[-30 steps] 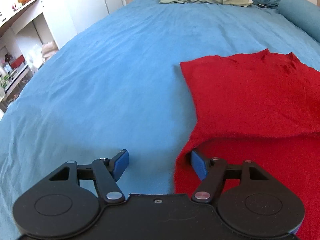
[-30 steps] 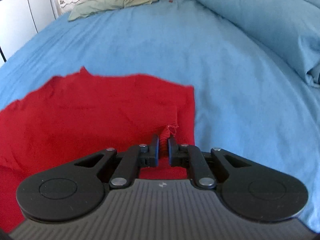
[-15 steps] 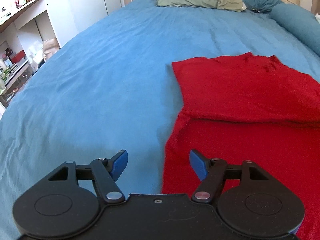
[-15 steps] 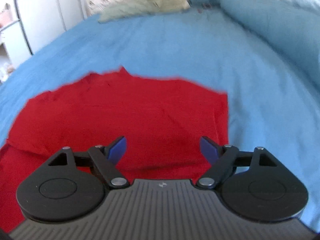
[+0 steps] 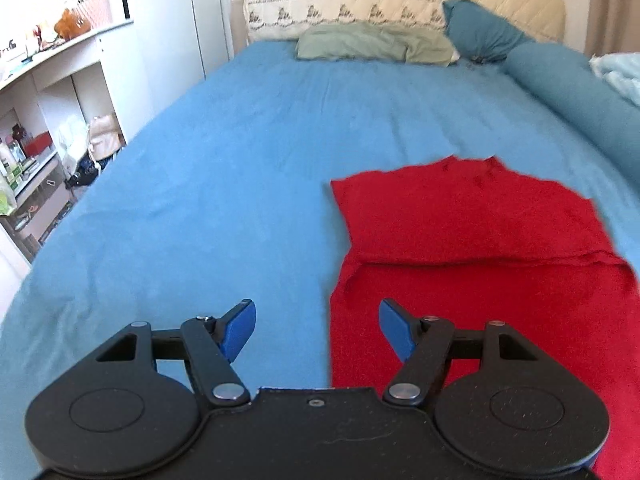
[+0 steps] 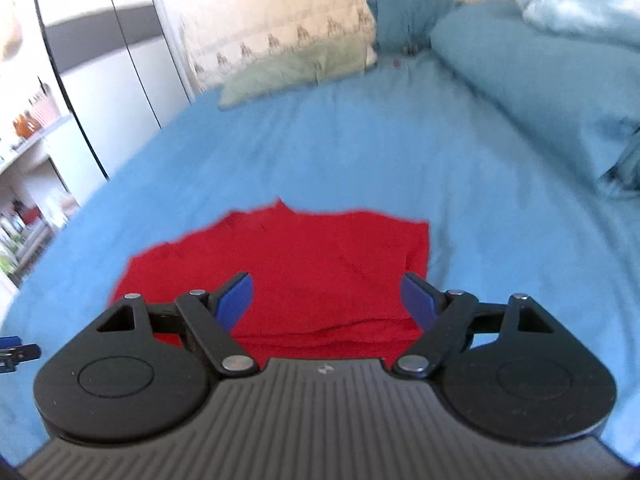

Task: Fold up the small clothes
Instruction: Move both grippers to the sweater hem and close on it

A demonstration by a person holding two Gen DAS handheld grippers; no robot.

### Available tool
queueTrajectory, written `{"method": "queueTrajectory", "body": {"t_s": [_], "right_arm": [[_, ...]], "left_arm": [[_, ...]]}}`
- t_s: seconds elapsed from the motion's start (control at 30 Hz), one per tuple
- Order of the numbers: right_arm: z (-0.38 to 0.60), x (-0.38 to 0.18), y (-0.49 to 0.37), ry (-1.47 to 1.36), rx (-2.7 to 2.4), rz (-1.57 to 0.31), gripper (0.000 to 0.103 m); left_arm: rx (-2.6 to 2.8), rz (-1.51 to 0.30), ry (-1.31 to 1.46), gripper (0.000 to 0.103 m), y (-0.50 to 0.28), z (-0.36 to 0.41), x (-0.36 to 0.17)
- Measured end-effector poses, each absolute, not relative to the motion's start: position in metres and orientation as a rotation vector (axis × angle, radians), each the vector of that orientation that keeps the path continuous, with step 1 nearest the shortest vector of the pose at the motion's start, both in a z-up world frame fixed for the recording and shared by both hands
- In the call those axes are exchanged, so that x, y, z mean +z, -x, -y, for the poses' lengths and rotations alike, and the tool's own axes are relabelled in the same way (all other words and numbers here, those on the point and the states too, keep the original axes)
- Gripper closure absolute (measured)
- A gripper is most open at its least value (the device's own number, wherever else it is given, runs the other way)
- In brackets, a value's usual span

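On the bed (image 5: 248,152), left wrist view: blue sheet spread flat, bearing one red garment (image 5: 472,240) to the right of centre. Garment lies flat, its far part folded back over the near part, the fold's edge running straight across it. Left gripper (image 5: 318,328): fingers parted fairly wide, nothing between them, raised clear of the cloth. Left blue fingertip (image 5: 240,326) sits over bare sheet; right blue fingertip (image 5: 394,332) sits over the garment's near left part; the garment's left edge passes between the two. No contact visible. Beyond: green pillow (image 5: 372,42) against a cream headboard (image 5: 400,4), dark teal pillow (image 5: 480,30) beside it, rolled teal bedding (image 5: 568,92) along the right side, white shelving (image 5: 52,92) with small items at the left.

Right wrist view, somewhat blurred: same red garment (image 6: 296,256) ahead of and beneath the right gripper (image 6: 328,300). Fingers spread very wide, empty, above the cloth and not touching it. Left blue fingertip (image 6: 236,300) is over red fabric; right blue fingertip (image 6: 418,300) is over the garment's right edge, where red meets blue sheet. The folded layer's edge shows as a low ridge just in front of the gripper body. Green pillow (image 6: 296,68) and teal bedding (image 6: 540,72) lie at the far end, a pale wardrobe (image 6: 112,72) at the left.
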State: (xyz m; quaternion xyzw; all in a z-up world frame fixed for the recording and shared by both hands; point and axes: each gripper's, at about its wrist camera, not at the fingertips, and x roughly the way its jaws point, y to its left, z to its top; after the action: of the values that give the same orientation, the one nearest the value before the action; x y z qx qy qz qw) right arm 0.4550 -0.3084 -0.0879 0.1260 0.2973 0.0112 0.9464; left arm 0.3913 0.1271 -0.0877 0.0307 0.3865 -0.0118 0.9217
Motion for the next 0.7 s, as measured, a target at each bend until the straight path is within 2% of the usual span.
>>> {"method": "queueTrajectory", "body": {"t_s": [0.13,0.27,0.5,0.7], "right_arm": [[0.308,-0.055,-0.391,-0.261,0.010,-0.614,0.006],[0.300,-0.050,-0.331,-0.251,-0.019,-0.687,0.006],[0.285,-0.099,-0.255,-0.269,-0.100,-0.852,0.007],[0.278,-0.144,-0.221,-0.286,-0.174,-0.946,0.009]], "left_arm": [[-0.062,-0.809,-0.040,0.028,-0.348,-0.130,-0.062],[-0.098,-0.872,-0.036,0.028,-0.301,-0.129,-0.061],[-0.126,-1.018,-0.007,0.032,-0.248,-0.127,-0.102],[-0.107,-1.083,-0.010,0.047,-0.237,-0.122,-0.140]]}}
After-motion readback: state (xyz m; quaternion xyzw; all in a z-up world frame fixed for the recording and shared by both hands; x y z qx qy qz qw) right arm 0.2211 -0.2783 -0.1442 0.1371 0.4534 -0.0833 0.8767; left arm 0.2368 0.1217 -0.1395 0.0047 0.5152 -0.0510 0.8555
